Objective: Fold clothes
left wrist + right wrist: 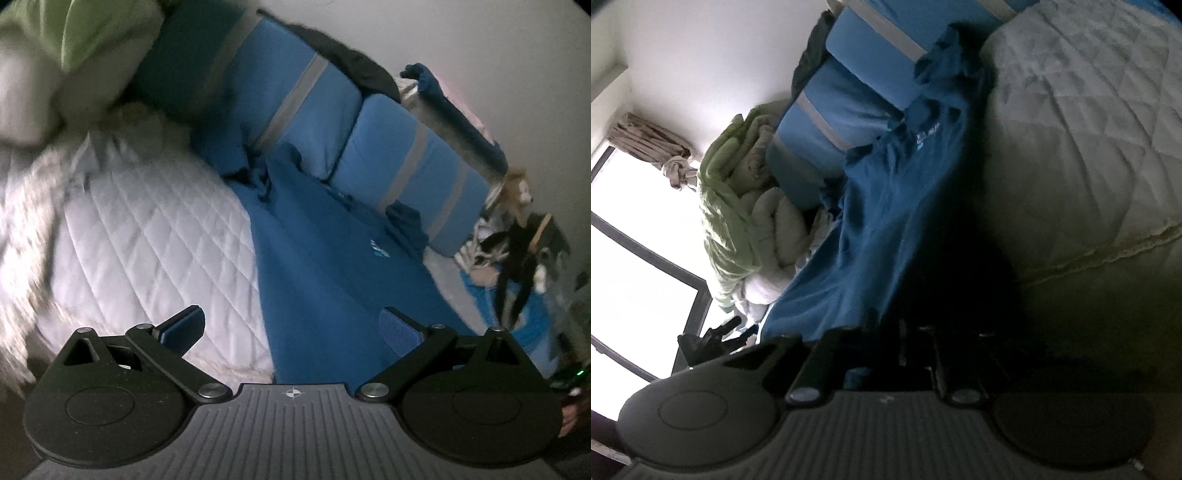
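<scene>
A blue shirt (332, 251) with a small pale chest logo lies lengthwise on the white quilted bedspread (147, 229), its collar toward the pillows. My left gripper (291, 328) hovers open over the shirt's lower part, one finger over the quilt and the other over blue cloth, with nothing between them. In the right wrist view the same blue shirt (886, 221) stretches up and away from my right gripper (918, 339). That gripper sits in deep shadow, its fingers drawn together at the shirt's near edge, and the cloth looks pinched there.
Two blue pillows with grey stripes (306, 99) stand at the head of the bed, a dark garment (343, 62) draped on top. A green and white blanket pile (738, 192) sits by a bright window (635, 240). Stuffed toys (517, 236) crowd the far bedside.
</scene>
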Demonstrator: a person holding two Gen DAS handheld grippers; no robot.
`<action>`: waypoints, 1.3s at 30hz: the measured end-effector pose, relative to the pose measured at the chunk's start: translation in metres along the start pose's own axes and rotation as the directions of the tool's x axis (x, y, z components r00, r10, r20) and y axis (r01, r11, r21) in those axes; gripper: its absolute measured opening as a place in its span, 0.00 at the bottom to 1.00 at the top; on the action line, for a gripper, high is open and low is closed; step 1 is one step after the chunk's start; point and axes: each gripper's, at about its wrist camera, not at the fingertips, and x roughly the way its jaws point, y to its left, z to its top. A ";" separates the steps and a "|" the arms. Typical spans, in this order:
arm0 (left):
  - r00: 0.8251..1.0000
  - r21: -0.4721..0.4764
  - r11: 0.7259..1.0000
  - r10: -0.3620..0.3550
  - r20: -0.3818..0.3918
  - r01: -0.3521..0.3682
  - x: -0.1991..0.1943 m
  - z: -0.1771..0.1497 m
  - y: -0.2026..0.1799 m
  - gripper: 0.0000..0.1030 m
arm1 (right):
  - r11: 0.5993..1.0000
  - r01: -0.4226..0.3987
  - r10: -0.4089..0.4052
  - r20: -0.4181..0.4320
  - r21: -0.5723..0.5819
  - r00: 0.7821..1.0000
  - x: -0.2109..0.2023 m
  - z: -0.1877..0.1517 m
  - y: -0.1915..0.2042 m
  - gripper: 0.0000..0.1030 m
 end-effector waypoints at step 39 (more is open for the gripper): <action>0.994 -0.215 0.972 -0.103 -0.036 0.093 -0.043 -0.028 -0.019 0.03 | 0.988 0.129 -0.111 0.197 -0.081 0.974 -0.087 -0.004 0.083 0.05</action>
